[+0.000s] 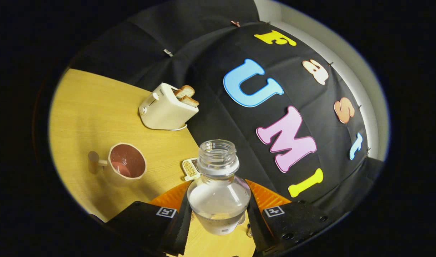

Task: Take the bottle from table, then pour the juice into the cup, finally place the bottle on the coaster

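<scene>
Juice bottle (pixel 218 185) sat clamped between the two fingers of the gripper (pixel 218 217), uncapped, lifted off the table (pixel 82 103) and held at a slant, its mouth well apart from the cup (pixel 127 160). By the look of it the take was done and the pour was in hand (some liquid was visible low in the bottle). Next move called for carrying the mouth over the cup's rim and tipping further. A toaster (pixel 166 109) with bread stood beyond the cup, clear of that path; a small patterned piece (pixel 190 168), possibly the coaster, lay just behind the bottle.
</scene>
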`<state>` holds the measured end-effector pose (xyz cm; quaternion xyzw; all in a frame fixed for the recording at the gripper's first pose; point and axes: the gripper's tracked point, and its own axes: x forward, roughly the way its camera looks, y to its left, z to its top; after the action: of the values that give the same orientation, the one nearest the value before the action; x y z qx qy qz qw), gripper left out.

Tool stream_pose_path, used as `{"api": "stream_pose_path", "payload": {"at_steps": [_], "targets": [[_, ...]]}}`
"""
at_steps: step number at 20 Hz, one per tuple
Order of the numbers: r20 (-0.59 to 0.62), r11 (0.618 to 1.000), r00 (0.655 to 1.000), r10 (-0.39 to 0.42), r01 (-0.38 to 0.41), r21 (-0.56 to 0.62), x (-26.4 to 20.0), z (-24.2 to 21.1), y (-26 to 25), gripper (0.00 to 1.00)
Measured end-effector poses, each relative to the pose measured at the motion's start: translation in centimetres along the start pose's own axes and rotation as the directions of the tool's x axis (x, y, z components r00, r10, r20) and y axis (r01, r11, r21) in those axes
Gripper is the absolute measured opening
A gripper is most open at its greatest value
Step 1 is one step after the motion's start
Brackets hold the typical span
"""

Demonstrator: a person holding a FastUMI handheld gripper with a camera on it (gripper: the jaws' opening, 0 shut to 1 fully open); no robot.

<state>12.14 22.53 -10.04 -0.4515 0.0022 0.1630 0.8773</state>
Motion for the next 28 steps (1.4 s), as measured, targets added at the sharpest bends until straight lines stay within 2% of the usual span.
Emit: {"api": "stream_pose_path", "payload": {"at_steps": [8, 13, 28], "targets": [[0.053, 0.987, 0.998, 0.039, -0.030, -0.159, 0.9, 1.7, 2.9, 0.73], [0.070, 0.962, 0.994, 0.078, -0.057, -0.268, 1.4, 1.5, 4.9, 0.73], [0.018, 0.870, 0.996, 0.084, -0.064, -0.489, 4.2, -1.9, 7.2, 0.73]]}}
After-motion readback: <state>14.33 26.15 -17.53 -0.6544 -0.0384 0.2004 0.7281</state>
